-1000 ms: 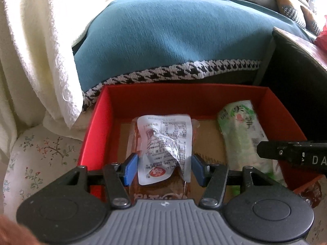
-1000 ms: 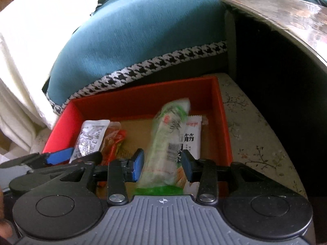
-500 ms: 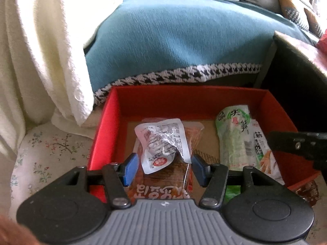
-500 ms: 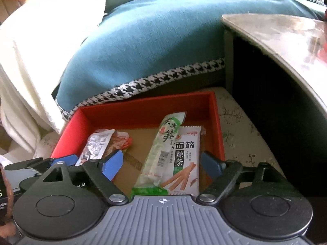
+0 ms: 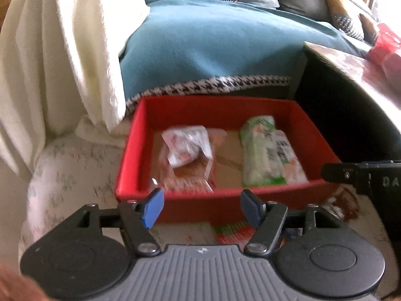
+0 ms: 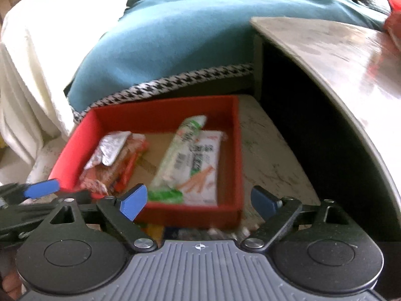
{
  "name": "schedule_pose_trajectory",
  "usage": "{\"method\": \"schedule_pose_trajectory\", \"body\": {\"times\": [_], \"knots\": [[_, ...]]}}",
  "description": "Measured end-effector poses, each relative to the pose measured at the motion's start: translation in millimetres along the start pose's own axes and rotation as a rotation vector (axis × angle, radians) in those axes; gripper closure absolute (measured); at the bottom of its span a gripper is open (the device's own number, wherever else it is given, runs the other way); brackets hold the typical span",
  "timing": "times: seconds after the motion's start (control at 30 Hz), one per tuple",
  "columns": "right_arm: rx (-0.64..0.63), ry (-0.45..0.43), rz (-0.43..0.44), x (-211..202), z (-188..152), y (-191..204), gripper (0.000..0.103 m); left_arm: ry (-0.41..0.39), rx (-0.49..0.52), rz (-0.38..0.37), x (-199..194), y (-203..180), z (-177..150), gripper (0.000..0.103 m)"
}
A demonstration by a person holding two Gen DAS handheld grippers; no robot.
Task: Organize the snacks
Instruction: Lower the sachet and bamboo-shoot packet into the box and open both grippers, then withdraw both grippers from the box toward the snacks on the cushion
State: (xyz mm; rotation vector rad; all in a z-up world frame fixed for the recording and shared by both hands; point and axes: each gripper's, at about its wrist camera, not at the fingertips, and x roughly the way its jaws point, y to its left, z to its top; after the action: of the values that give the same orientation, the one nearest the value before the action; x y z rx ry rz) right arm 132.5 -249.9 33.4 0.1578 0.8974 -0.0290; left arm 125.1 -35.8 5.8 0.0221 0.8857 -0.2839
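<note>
Snacks (image 5: pixel 260 158) lie inside the red box (image 5: pixel 225 115), and both the left gripper (image 5: pixel 199 207) and the right gripper (image 6: pixel 198 199) have empty jaws opening, so lift them clear of the box rim without bumping it.

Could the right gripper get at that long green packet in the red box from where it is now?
Probably yes. The right gripper hangs empty, its jaws opening, just short of the red box. The green packet lies on top of a white packet, with nothing covering it.
</note>
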Motion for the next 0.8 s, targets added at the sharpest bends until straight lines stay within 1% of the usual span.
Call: {"method": "schedule_pose_trajectory", "body": {"times": [0.07, 0.17, 0.23, 0.3, 0.37, 0.4, 0.47, 0.5, 0.6, 0.67, 0.8], "knots": [[0.008, -0.007, 0.007, -9.7, -6.2, -5.0, 0.01, 0.003, -0.015, -0.028, -7.8, -1.6, -6.3, 0.043], [0.015, -0.011, 0.008, -18.5, -16.7, -8.5, 0.01, 0.016, -0.007, -0.037, -13.1, -7.7, -14.1, 0.042], [0.01, 0.016, 0.001, -16.0, -22.3, -9.2, 0.01, 0.044, -0.023, -0.055, -10.3, -11.0, -21.4, 0.042], [0.004, 0.045, 0.0, -9.8, -26.2, -9.6, 0.01, 0.092, -0.038, -0.069, -0.4, -15.9, -29.0, 0.042], [0.013, 0.075, -0.002, -1.8, -28.2, -9.3, 0.01, 0.134, -0.037, -0.069, 9.6, -21.0, -35.6, 0.042], [0.021, 0.087, 0.014, 1.4, -29.4, -8.6, 0.011, 0.149, -0.03, -0.066, 15.0, -24.6, -38.4, 0.042], [0.035, 0.127, 0.081, 9.3, -30.5, -5.3, 0.015, 0.167, -0.02, -0.06, 23.1, -31.3, -41.8, 0.042], [0.037, 0.144, 0.103, 11.8, -31.0, -3.9, 0.019, 0.171, -0.015, -0.062, 26.1, -33.8, -42.7, 0.042], [0.076, 0.193, 0.159, 24.3, -30.8, -1.6, 0.022, 0.191, -0.017, -0.061, 35.5, -38.0, -44.6, 0.042], [0.081, 0.207, 0.155, 30.2, -31.3, 0.0, 0.023, 0.203, -0.021, -0.042, 41.8, -38.8, -46.3, 0.042], [0.092, 0.224, 0.148, 38.0, -33.5, -1.7, 0.022, 0.178, -0.005, -0.017, 46.6, -41.9, -46.1, 0.042]]}}
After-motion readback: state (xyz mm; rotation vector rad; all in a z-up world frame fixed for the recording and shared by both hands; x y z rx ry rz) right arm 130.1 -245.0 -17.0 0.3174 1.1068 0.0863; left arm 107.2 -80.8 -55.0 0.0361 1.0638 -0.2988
